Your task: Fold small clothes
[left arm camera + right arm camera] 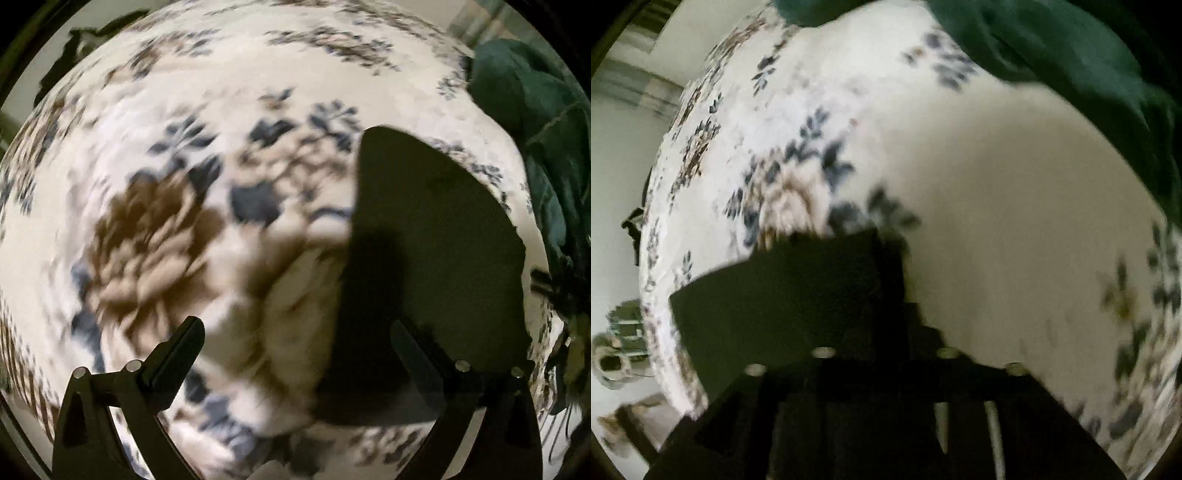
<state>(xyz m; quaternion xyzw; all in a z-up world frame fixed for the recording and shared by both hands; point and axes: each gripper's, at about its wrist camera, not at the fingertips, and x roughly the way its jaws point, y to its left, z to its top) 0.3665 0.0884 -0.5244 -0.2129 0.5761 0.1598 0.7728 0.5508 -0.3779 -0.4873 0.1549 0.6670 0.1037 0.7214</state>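
Left wrist view: the left hand-held gripper (295,343) stands with its two fingers spread wide at 7 and 5 o'clock, nothing pinched between them. A dark flat garment (436,236) lies against and beyond the finger at 5 o'clock, reaching toward 1 o'clock. Under both lies a white bedsheet (207,96) printed with blue and brown flowers, blurred throughout. At 2 to 3 o'clock, on the far edge, sits a heap of dark green cloth (532,110). Right wrist view: the right hand-held gripper (882,354) fills 6 o'clock as a dark mass; whether its fingers are parted or pinching cannot be told. The same dark garment spreads from it toward 9 o'clock. Beyond, at 3 o'clock, lies a plain cream cloth (1015,206); the green heap is at 1 o'clock.
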